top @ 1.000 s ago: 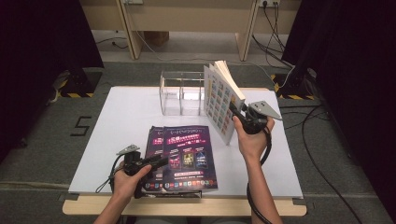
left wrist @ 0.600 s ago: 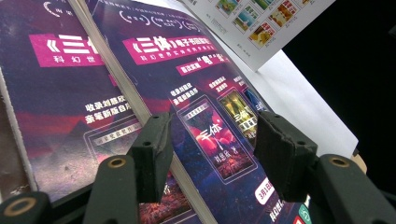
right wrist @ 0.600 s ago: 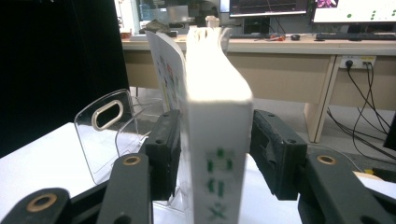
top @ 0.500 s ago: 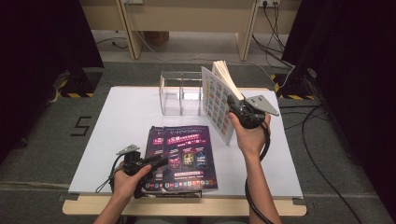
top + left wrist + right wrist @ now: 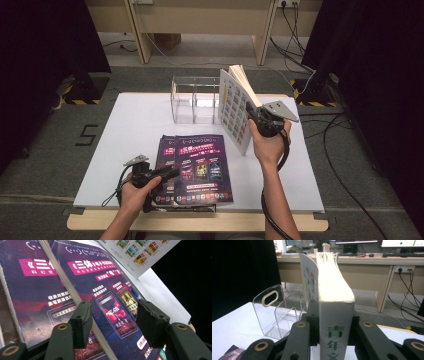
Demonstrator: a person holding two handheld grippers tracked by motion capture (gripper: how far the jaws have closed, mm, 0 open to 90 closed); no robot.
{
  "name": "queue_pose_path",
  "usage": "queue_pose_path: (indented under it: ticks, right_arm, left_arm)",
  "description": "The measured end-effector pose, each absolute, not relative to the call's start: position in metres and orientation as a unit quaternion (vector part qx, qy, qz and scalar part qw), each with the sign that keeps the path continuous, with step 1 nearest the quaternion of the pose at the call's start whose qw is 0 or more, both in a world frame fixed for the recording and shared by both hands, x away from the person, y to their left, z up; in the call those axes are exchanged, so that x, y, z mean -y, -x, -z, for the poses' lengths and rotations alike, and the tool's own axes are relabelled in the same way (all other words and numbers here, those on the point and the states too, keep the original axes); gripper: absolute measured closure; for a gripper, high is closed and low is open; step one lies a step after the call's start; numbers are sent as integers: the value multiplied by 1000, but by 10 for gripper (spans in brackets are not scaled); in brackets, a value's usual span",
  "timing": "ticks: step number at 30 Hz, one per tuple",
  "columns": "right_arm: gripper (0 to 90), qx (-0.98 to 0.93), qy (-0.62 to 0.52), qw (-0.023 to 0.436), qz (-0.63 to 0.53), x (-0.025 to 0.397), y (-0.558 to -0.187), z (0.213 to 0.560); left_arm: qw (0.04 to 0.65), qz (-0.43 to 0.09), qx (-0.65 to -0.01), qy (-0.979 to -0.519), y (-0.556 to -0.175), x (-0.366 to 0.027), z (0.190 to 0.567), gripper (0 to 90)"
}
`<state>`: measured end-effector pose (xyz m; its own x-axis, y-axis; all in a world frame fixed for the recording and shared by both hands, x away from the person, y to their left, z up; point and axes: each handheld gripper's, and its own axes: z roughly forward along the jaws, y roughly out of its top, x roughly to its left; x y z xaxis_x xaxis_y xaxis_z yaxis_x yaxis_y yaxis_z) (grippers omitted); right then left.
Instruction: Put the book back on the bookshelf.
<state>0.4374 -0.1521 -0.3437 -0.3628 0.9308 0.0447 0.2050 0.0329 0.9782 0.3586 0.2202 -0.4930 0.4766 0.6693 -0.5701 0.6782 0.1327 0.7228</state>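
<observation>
1. The right claw (image 5: 255,114) is raised above the right part of the tabletop (image 5: 130,125), pinching the thick book (image 5: 235,107) by its spine; the book is upright in the air, just right of the clear file holder (image 5: 192,100).
2. The left claw (image 5: 167,173) lies low at the near edge, its jaws spread over the purple magazines (image 5: 200,165), which lie flat.

My left gripper (image 5: 170,172) and right gripper (image 5: 248,107) are black, each trailing a black cable. Brass-coloured screws dot the blocky jaws, a grey three-cornered plate tops each, and my forearms are bare.
</observation>
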Motion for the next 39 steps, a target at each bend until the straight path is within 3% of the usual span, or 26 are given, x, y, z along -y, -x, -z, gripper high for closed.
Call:
queue_pose_path:
  ticks: [24, 39]
  right_arm:
    - [745, -608, -443, 359, -553, 142, -440, 346]
    - [746, -602, -446, 344, -566, 140, -453, 334]
  left_arm:
    - [553, 4, -515, -655, -359, -223, 493, 454]
    - [553, 3, -515, -655, -359, -225, 493, 454]
